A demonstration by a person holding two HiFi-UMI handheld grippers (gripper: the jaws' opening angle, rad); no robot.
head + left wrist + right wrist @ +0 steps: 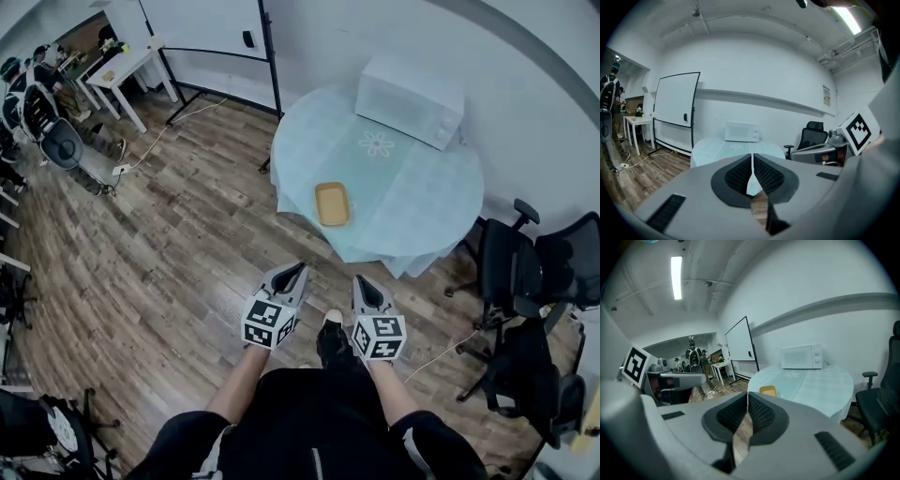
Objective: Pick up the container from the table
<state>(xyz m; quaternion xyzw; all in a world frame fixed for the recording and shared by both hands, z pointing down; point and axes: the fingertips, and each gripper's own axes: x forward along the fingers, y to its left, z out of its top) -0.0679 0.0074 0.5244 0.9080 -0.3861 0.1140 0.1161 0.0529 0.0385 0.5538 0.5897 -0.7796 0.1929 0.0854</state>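
Two grippers, each with its jaws pressed together on nothing: my left gripper [300,267] and right gripper [362,280] hang over the wood floor [187,234], well short of the round table [422,211]. Black-and-white square markers face up on their cubes [270,322]. The yellow container [332,203] lies near the table's front edge, with a flower motif [378,143] and a white microwave [410,98] behind it. Black office chairs [511,267] crowd the table's right side.
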